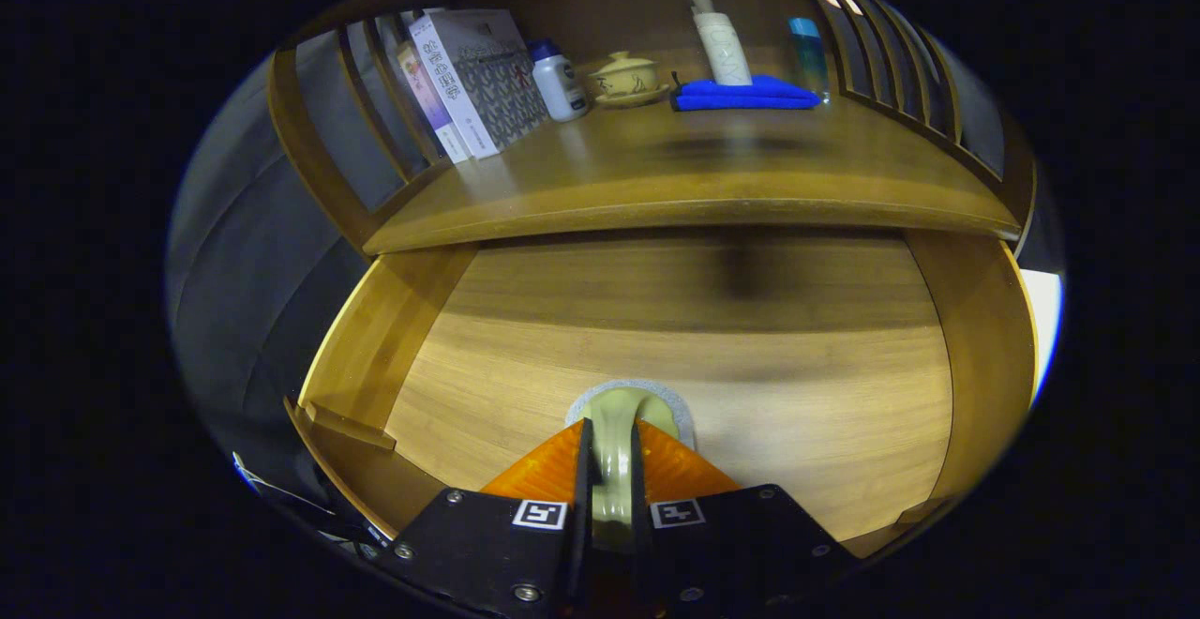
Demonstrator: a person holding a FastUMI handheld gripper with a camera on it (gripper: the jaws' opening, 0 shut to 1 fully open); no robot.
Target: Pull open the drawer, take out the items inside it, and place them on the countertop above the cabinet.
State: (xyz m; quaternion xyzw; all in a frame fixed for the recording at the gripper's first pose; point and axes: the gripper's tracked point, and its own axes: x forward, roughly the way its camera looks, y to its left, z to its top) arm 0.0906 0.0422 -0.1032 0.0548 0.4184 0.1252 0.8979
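The hand-held gripper (pixel 611 455) sits low over the pulled-out drawer (pixel 975 356), its two fingers drawn close together and pressing from either side on a pale green item (pixel 614 431). That item is narrow and smooth where the fingers clamp it, and it widens into a rounded end with a light greyish rim just ahead of the fingertips. What kind of object it is cannot be told from here. Beneath it the wooden drawer floor is bare, with the drawer's side walls rising to the left and right and a shadow lying across the back of the floor.

Beyond the drawer, above its rear edge, the desk (pixel 656 178) top spans the scene, framed by slatted wooden rails on both sides. On the left of it several books (pixel 469 80) lean together against the rail. Just beside them stands a small white bottle with a blue cap (pixel 560 83), and next to that a cream lidded cup on a saucer (pixel 625 77). Further right a folded blue cloth (pixel 745 94) lies flat, with a white pump bottle (pixel 720 37) standing at it, and a clear bottle with a blue cap (pixel 808 54) just beside the cloth near the right rail.
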